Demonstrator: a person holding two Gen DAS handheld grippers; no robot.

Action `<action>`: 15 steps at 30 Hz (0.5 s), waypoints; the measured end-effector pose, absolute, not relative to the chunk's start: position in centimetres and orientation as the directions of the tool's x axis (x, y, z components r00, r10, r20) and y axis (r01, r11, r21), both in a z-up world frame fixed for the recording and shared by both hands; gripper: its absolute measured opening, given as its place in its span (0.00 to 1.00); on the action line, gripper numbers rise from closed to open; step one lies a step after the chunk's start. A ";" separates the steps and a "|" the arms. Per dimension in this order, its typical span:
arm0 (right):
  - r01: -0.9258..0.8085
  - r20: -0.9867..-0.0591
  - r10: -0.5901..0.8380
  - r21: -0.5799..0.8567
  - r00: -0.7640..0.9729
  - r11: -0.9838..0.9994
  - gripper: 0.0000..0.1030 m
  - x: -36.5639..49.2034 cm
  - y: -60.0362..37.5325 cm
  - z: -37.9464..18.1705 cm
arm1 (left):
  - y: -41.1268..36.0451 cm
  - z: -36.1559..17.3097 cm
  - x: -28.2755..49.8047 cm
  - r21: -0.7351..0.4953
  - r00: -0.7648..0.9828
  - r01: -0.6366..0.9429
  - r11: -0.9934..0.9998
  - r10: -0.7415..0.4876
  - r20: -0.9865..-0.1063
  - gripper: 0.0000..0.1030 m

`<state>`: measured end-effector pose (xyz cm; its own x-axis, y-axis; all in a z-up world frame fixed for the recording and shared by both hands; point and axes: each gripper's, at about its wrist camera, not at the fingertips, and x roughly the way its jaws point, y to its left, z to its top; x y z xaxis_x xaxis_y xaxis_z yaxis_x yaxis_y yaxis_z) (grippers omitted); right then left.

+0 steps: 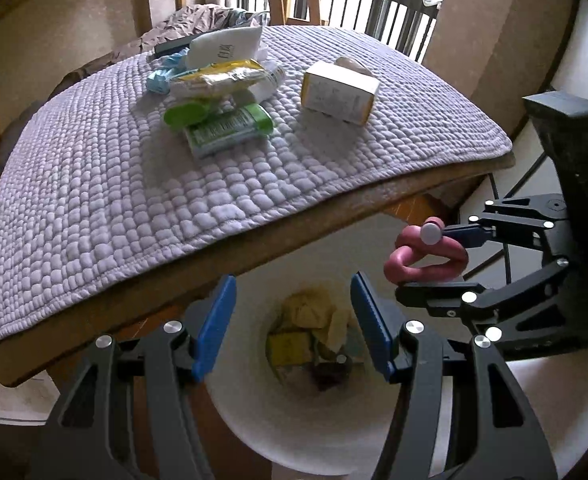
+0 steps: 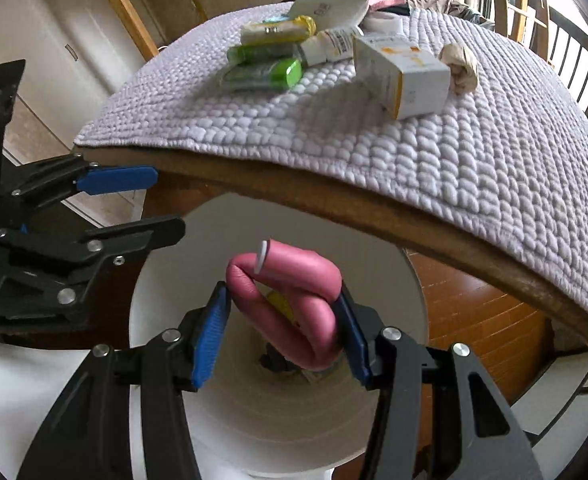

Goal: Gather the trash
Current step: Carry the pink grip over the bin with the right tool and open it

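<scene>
Gripping bent pink foam roller (image 2: 294, 304), white-capped end.

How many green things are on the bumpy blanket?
2. A green tube lies in the pile, and a green pack lies right beside it, nearer the table edge. More could hide under the pile.

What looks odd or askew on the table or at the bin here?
Mostly tidy. The white and yellow box sits tilted beside a crumpled tissue, and wrappers and tubes lie heaped on the quilted mat. The pink folded tube is bent double in the right gripper.
</scene>
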<state>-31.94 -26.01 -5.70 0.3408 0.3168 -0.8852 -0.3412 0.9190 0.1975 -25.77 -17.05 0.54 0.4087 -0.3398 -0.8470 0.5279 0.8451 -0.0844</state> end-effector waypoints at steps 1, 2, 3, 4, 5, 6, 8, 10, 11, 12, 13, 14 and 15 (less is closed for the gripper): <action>-0.339 -0.886 0.315 0.197 0.339 0.920 0.50 -31.9 -25.9 -5.9 | -17.1 0.5 -25.9 -0.085 0.405 0.531 0.843 -0.340 -0.848 0.59; -0.337 -0.888 0.315 0.199 0.335 0.920 0.50 -31.8 -26.0 -6.2 | -17.2 0.4 -25.9 -0.085 0.398 0.536 0.840 -0.340 -0.852 0.59; -0.335 -0.890 0.313 0.199 0.333 0.921 0.50 -31.8 -25.9 -6.3 | -17.3 0.2 -26.0 -0.085 0.392 0.540 0.838 -0.340 -0.855 0.59; -0.333 -0.891 0.311 0.198 0.331 0.922 0.50 -31.7 -25.8 -6.5 | -17.4 0.0 -26.1 -0.086 0.384 0.542 0.836 -0.338 -0.859 0.59; -0.332 -0.892 0.311 0.199 0.328 0.922 0.50 -31.7 -25.8 -6.7 | -17.4 -0.2 -26.1 -0.089 0.373 0.545 0.834 -0.336 -0.865 0.59; -0.332 -0.894 0.309 0.198 0.325 0.922 0.50 -31.6 -25.5 -7.0 | -17.4 -0.5 -26.1 -0.090 0.365 0.546 0.833 -0.334 -0.869 0.59; -0.330 -0.897 0.305 0.196 0.319 0.923 0.50 -31.6 -25.3 -7.5 | -17.5 -0.9 -26.1 -0.089 0.353 0.545 0.834 -0.324 -0.878 0.59; -0.328 -0.901 0.303 0.198 0.310 0.924 0.50 -31.5 -25.1 -8.0 | -17.4 -1.2 -26.2 -0.087 0.345 0.542 0.836 -0.316 -0.884 0.59; -0.322 -0.903 0.296 0.193 0.311 0.927 0.50 -31.4 -24.9 -8.2 | -17.4 -1.4 -26.2 -0.088 0.338 0.541 0.836 -0.312 -0.888 0.59; -0.320 -0.905 0.296 0.195 0.306 0.927 0.50 -31.4 -24.9 -8.4 | -17.4 -1.6 -26.2 -0.087 0.334 0.541 0.837 -0.308 -0.891 0.59; -0.319 -0.906 0.296 0.197 0.302 0.927 0.51 -31.3 -24.9 -8.6 | -17.4 -1.8 -26.3 -0.085 0.328 0.541 0.837 -0.303 -0.895 0.59; -0.316 -0.909 0.292 0.195 0.297 0.929 0.51 -31.3 -24.8 -8.9 | -17.4 -2.0 -26.3 -0.086 0.321 0.542 0.836 -0.301 -0.898 0.59; -0.312 -0.912 0.288 0.194 0.293 0.930 0.53 -31.3 -24.8 -9.1 | -17.4 -2.1 -26.3 -0.088 0.312 0.545 0.834 -0.299 -0.902 0.59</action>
